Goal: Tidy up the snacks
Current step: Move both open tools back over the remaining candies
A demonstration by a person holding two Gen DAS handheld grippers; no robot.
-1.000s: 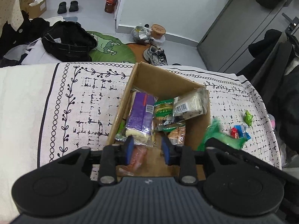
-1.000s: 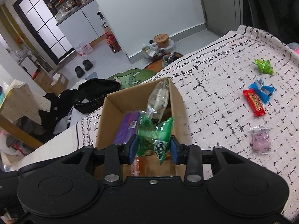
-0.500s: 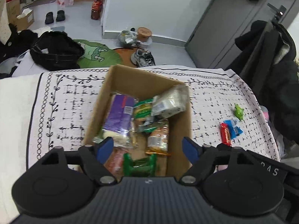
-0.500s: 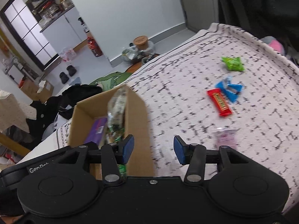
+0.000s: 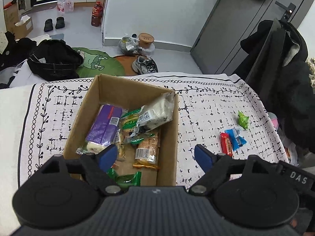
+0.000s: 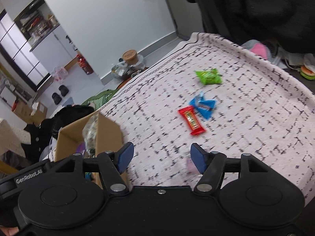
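Note:
A cardboard box (image 5: 167, 151) sits on the patterned cloth, holding a purple pack (image 5: 105, 124), a clear white bag (image 5: 155, 115), an orange cracker pack (image 5: 147, 149) and a green packet (image 5: 126, 179). My left gripper (image 5: 155, 156) hovers over the box's near right corner, its jaws opening, nothing between them. My right gripper (image 6: 161, 157) hangs over bare cloth to the right of the box (image 6: 108, 131), its jaws also opening and empty. A pink packet (image 6: 190, 163) lies half hidden behind its right finger. A red bar (image 6: 192, 121), a blue packet (image 6: 203, 106) and a green packet (image 6: 209, 76) lie beyond.
The cloth (image 5: 206, 108) ends at a drop on the far side, with shoes, jars and a black bag on the floor below. Dark coats (image 5: 285, 68) hang by the right edge. In the left wrist view the red bar (image 5: 226, 143), blue packet (image 5: 236, 138) and green packet (image 5: 243, 119) lie right of the box.
Both grippers opened. The right one let go of a green packet, which now lies in the box, and swung right over the cloth. The left gripper shifted right across the box.

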